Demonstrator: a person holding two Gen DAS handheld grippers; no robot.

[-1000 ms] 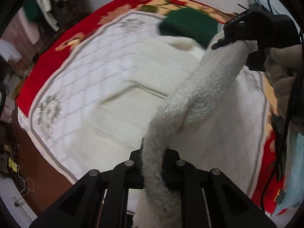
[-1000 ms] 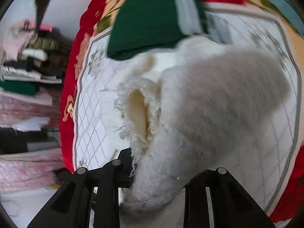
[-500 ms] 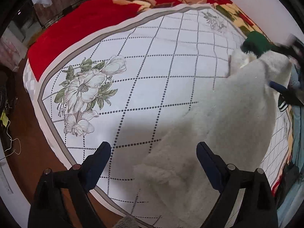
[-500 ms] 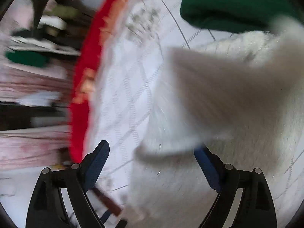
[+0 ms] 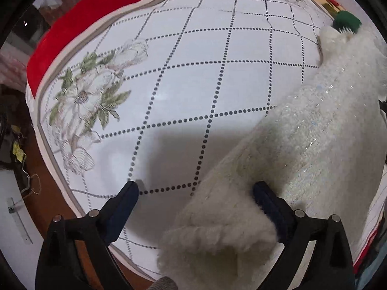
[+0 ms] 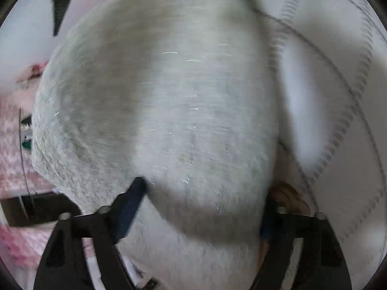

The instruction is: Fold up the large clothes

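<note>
A fluffy white garment [image 5: 314,133] with sparkly threads lies on the bed along the right side of the left wrist view, its thick folded end between my fingers. My left gripper [image 5: 196,191] is open, low over the bed, with the garment's edge lying between the jaws but not clamped. In the right wrist view the same white garment [image 6: 169,101] fills most of the frame, blurred. My right gripper [image 6: 203,198] is open, its jaws spread on either side of the garment bulk; its right finger is partly hidden.
The bed has a white quilt [image 5: 193,72] with a dotted diamond grid and flower print, over a red blanket [image 5: 79,21]. A folded green garment [image 5: 346,21] lies at the far end. The bed's edge and brown floor [image 5: 36,169] are at left.
Both grippers have let go of the white garment and opened. The garment has dropped onto the bed, and the left gripper has come down closer to the quilt.
</note>
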